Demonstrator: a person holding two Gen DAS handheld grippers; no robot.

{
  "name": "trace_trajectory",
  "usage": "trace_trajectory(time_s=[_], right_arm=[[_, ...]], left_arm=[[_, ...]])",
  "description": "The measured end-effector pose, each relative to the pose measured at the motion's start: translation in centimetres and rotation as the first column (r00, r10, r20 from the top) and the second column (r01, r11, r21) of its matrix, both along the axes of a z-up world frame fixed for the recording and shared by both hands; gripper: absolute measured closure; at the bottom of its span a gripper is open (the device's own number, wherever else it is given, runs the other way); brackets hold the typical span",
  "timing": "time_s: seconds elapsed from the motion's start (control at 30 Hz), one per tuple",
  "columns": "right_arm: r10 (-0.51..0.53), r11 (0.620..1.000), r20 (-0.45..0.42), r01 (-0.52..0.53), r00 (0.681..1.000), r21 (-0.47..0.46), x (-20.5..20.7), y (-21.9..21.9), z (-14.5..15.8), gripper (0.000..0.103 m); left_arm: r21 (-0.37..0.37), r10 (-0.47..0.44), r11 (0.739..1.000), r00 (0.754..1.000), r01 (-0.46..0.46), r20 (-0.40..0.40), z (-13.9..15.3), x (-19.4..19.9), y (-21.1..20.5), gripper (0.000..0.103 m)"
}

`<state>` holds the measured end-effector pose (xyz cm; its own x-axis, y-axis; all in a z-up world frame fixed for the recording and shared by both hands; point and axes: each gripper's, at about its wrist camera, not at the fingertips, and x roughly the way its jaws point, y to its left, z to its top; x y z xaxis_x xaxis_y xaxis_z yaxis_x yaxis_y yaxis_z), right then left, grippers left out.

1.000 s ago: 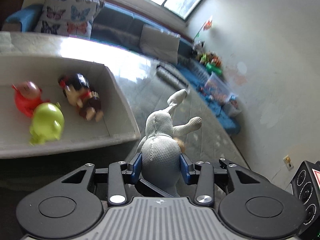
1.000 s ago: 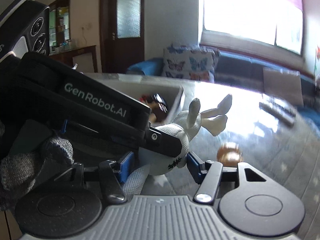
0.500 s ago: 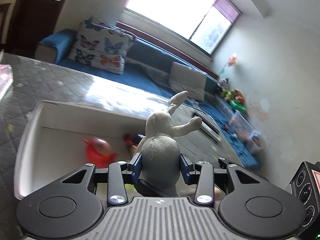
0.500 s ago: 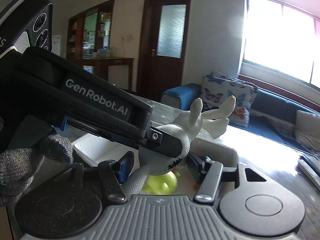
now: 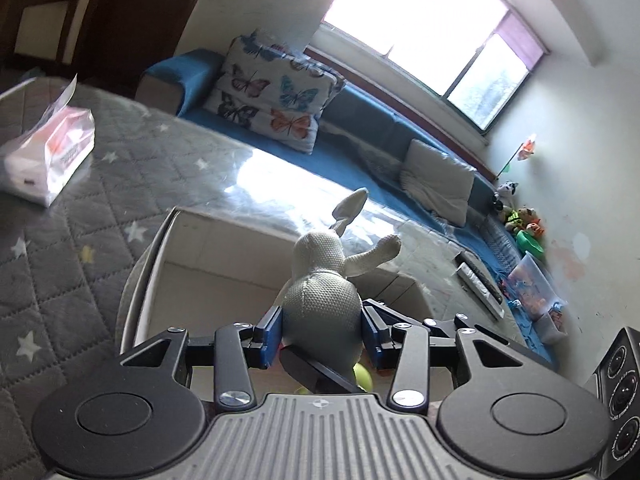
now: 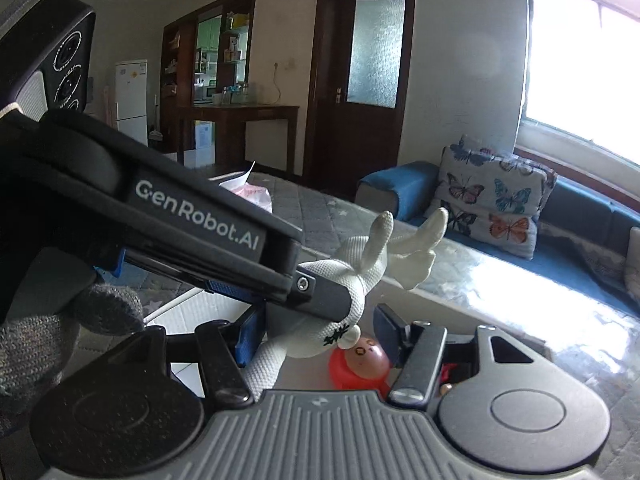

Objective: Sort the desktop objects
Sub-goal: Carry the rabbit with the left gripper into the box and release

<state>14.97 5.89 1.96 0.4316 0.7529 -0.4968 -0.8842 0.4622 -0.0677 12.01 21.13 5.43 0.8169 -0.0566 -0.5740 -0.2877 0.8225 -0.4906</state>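
My left gripper (image 5: pixel 320 334) is shut on a grey-white knitted plush rabbit (image 5: pixel 320 304), ears up, held above the white storage bin (image 5: pixel 160 256). In the right wrist view the same rabbit (image 6: pixel 352 280) hangs in the left gripper's fingers (image 6: pixel 320 292), between the pads of my right gripper (image 6: pixel 316 332), which stand apart on either side of it. Below it, inside the bin, sit a red round-headed toy (image 6: pixel 360 364) and a dark-haired doll (image 6: pixel 448 384), mostly hidden. A yellow-green toy (image 5: pixel 362 376) peeks out under the rabbit.
A tissue pack (image 5: pixel 44 156) lies on the quilted grey star-pattern table cover (image 5: pixel 60 264) at the left. A blue sofa with a butterfly cushion (image 5: pixel 276 108) runs behind the table. Remote controls (image 5: pixel 480 284) lie at the table's far right.
Both grippers have moved left with the rabbit, from beside the bin to over it. The toys in the bin have slid under the grippers and out of the left view.
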Motion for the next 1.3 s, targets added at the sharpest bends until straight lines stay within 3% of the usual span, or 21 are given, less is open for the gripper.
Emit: trace_trajectory(time_s=[0.1, 0.53, 0.63, 0.83, 0.9, 1.1, 1.3], right_arm=[[-0.001, 1.000, 0.004, 0.001, 1.000, 0.004, -0.7, -0.3, -0.1, 0.035], [-0.028, 0.999, 0.009, 0.028, 1.000, 0.025, -1.2, -3.4, 0.3, 0.035], [-0.043, 0.999, 0.010, 0.042, 0.999, 0.026, -1.6, -4.8, 0.3, 0.035], [-0.087, 0.996, 0.003, 0.086, 0.996, 0.039, -2.4, -7.6, 0.5, 0.033], [-0.102, 0.994, 0.002, 0.101, 0.995, 0.044, -2.4, -8.3, 0.5, 0.028], [-0.134, 0.990, -0.002, 0.134, 0.991, 0.050, -2.3, -9.9, 0.6, 0.028], [-0.169, 0.984, -0.022, 0.170, 0.985, 0.055, -2.0, -11.2, 0.2, 0.028]], left_arm=[[0.015, 0.010, 1.000, 1.000, -0.010, -0.012, -0.1, -0.3, 0.0, 0.057], [0.031, 0.003, 1.000, 1.000, -0.004, 0.030, 1.1, -1.9, -1.2, 0.059], [0.059, -0.003, 0.998, 1.000, 0.003, 0.007, 0.9, -1.6, -2.0, 0.059], [0.039, -0.032, 0.999, 0.999, 0.033, -0.014, -0.3, -0.9, -2.5, 0.059], [0.032, -0.023, 0.999, 0.999, 0.024, -0.049, -1.2, -0.3, -2.4, 0.059], [0.053, 0.067, 0.997, 0.983, -0.058, -0.174, -3.9, 0.6, -1.5, 0.060], [0.058, 0.044, 0.998, 0.991, -0.037, -0.127, -2.5, -0.3, -2.3, 0.060]])
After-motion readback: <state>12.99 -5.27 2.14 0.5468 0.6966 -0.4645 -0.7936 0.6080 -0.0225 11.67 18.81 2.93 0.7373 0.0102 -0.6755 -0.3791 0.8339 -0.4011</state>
